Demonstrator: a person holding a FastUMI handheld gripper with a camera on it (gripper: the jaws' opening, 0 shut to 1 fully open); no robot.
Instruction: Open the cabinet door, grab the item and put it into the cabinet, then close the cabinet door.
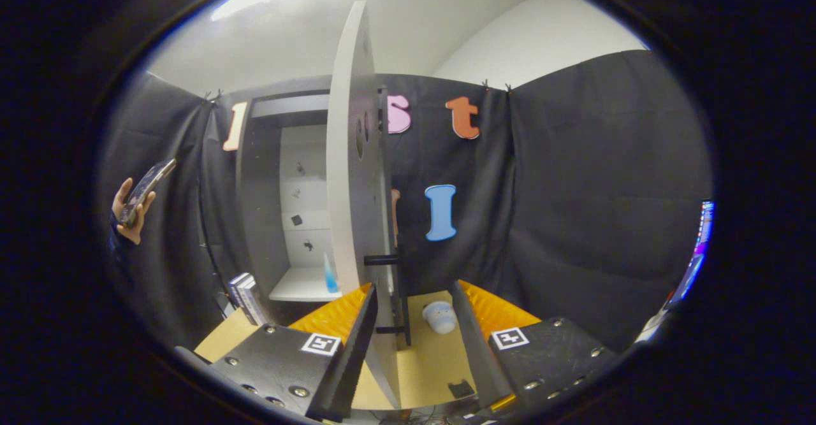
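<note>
Item [440, 316], a small pale rounded thing w/ a bluish patch, lies on the desk [433, 364] just ahead of the fingers, between their tips but nearer the right one, not touched. Can't tell exactly what it is; looks like a little cup or toy on its side.

Gripper [411, 307] is open wide, nothing held. Cabinet door [350, 176] is swung open and stands edge-on, its lower edge running down btwn the two fingers, close to the left one. Black handle [381, 260] sticks out of the door twd the item side; a second black stub sits lower.

Cabinet [299, 189] interior is beyond & left of the door: white shelf [299, 288], w/ a small blue thing [330, 278] already standing on it by the door edge. Books [245, 297] stacked at the cabinet's foot. At far left a hand [131, 211] holds a phone [145, 189], well apart from the work.

Judgement: door step looks done, grab is the step in hand. To do it well:
- shift gripper right so the door edge clears the left finger before going fwd
- centre item btwn fingers, go low to the desk
- close gently, since a round body may roll or squirt out
- after lifting, swing around the door edge, not through it, and set down clear of the blue thing.
</note>
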